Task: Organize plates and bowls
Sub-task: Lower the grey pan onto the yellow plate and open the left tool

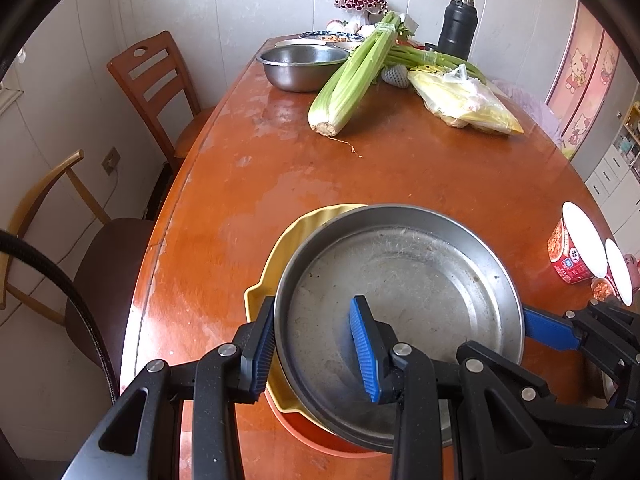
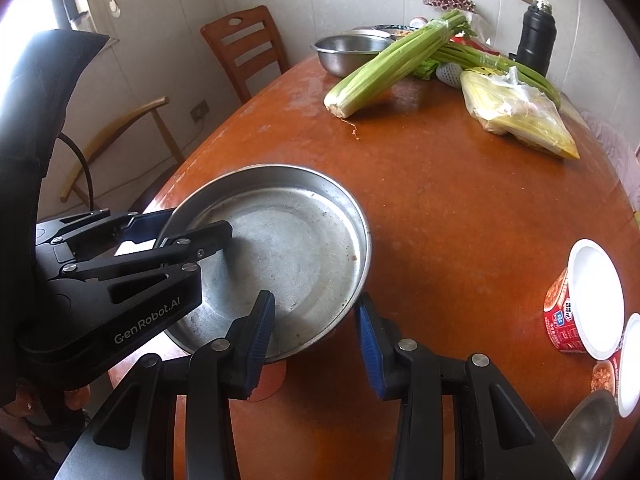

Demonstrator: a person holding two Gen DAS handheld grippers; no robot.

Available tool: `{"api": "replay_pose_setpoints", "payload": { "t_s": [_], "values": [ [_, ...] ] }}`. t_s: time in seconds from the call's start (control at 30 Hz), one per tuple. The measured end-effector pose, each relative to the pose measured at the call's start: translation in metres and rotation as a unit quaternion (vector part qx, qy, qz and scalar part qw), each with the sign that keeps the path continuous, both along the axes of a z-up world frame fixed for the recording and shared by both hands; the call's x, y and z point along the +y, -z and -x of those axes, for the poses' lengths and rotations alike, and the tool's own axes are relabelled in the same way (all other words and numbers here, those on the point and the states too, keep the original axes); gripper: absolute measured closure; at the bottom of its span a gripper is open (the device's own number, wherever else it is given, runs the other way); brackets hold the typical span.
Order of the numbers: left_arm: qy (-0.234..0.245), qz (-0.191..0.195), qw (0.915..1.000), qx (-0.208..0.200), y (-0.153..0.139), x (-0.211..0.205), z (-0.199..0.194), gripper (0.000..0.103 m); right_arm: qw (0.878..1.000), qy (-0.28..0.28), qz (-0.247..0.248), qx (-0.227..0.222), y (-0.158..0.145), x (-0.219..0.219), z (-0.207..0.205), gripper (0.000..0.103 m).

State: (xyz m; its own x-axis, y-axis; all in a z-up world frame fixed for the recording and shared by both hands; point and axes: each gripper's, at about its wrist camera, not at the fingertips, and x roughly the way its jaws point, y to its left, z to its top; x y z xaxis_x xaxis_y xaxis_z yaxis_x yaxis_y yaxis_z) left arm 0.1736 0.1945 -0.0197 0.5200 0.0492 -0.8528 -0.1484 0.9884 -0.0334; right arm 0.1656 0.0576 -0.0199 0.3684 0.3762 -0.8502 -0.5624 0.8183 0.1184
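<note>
1. Both views are bright with daylight and largely sharp; colours are warm.
2. In the right wrist view, a blown-out white patch in the upper left of the frame marks a window as the light source.
3. The table shows pale glare streaks at upper centre.
4. The steel plate carries soft reflections.
5. Fisheye distortion bends straight lines near the edges, and black vignetting fills the corners.

A shallow round steel plate, scratched and dull inside, sits slightly tilted over a yellow wavy-edged plate. Beneath both, an orange plate shows at the near edge. The stack lies near the worktop's front left edge.
</note>
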Motion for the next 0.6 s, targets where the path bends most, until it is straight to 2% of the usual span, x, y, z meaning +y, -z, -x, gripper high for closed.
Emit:
{"api": "replay_pose_setpoints", "payload": {
  "t_s": [0.6],
  "values": [
    [-0.005,-0.003,1.0,0.007,0.0056,0.003,-0.0001,0.067,1.0,-0.007,0.004,0.005,0.0088,0.0067,-0.0005,0.06]
  ]
}}
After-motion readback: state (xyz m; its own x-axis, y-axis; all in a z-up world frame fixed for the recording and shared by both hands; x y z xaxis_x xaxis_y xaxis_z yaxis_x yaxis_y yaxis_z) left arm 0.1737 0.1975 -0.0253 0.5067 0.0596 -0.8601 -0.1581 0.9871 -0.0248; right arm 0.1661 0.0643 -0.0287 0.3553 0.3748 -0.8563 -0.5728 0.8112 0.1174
